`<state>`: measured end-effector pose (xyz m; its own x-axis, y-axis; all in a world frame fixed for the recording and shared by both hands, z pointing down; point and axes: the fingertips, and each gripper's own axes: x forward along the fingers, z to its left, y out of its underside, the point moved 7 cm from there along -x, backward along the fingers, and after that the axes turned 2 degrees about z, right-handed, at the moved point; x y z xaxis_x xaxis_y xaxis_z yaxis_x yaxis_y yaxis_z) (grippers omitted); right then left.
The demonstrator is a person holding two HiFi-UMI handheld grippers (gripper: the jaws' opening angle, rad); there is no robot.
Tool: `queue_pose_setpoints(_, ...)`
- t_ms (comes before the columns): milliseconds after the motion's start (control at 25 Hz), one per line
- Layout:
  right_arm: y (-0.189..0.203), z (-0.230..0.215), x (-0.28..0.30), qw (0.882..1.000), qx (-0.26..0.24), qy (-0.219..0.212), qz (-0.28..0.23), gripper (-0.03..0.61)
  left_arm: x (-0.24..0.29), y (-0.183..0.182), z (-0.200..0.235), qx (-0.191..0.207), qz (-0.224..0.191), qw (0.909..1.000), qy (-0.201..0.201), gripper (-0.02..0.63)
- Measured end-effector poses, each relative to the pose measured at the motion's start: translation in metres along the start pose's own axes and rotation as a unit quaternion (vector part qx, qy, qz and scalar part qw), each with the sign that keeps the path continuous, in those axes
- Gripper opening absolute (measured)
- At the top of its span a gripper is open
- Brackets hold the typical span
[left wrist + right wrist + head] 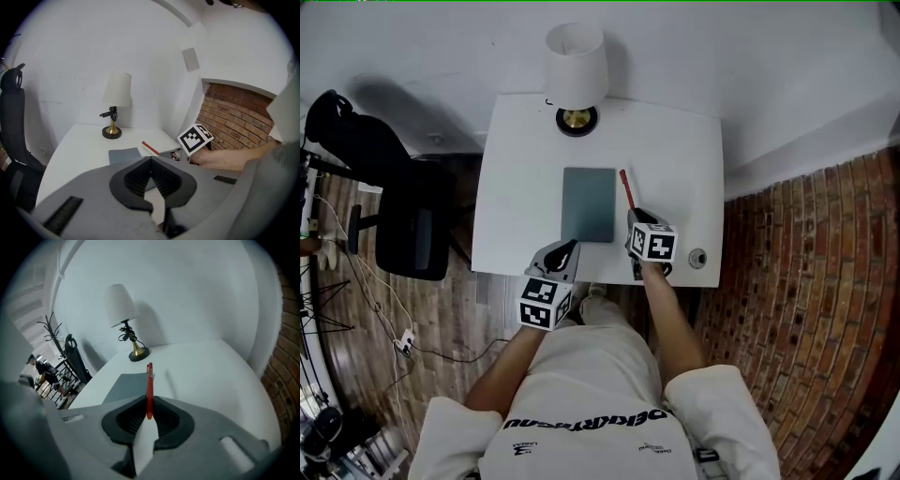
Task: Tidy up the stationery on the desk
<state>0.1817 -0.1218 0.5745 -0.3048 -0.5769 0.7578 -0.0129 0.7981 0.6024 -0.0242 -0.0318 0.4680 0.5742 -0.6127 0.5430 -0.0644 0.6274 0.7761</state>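
A red pen (625, 187) sticks forward from my right gripper (634, 214), which is shut on its near end. In the right gripper view the pen (149, 385) is pinched between the jaws (149, 401) and casts a shadow on the desk, so it hangs a little above it. A grey notebook (588, 204) lies flat in the middle of the white desk (675, 159), just left of the pen. My left gripper (566, 249) is at the desk's front edge, near the notebook's front corner, shut with nothing in it (151, 160).
A table lamp (577, 56) with a white shade and brass base stands at the back of the desk. A small round metal fitting (697, 257) sits near the front right corner. A black office chair (412, 225) stands left of the desk. A brick wall is on the right.
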Motion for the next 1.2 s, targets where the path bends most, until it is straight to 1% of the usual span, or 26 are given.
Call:
queue_pose_setpoints(160,0.014,-0.003,0.013,0.997,0.077,0.006,0.009,0.048,0.003,0.002,-0.003,0.007,0.003,1.0000,-0.002,-0.002)
queue_pose_setpoints(320,0.026,-0.005,0.027,0.988,0.156,0.003,0.009,0.049,0.004,0.004,-0.003,0.009,-0.002,1.0000,-0.002,-0.002)
queue_pose_setpoints(400,0.032,-0.007,0.034,0.984,0.180,0.002,0.012,0.049,0.005,0.006,-0.003,0.006,-0.003,1.0000,-0.002,-0.002)
queue_pose_setpoints(680,0.045,-0.005,0.047,0.983,0.178,0.009,0.035,0.049,0.009,0.011,-0.002,-0.004,0.004,1.0000,-0.002,-0.002)
queue_pose_setpoints(880,0.049,-0.004,0.053,0.985,0.162,0.012,0.052,0.049,0.011,0.012,-0.004,-0.005,0.005,1.0000,0.005,-0.002)
queue_pose_setpoints(1000,0.051,-0.003,0.057,0.985,0.164,0.007,0.058,0.051,0.011,0.013,-0.003,-0.009,0.005,0.9999,0.008,-0.002)
queue_pose_setpoints(1200,0.052,-0.001,0.057,0.988,0.139,0.004,0.063,0.052,0.010,0.012,-0.002,-0.017,0.003,0.9998,0.007,-0.002)
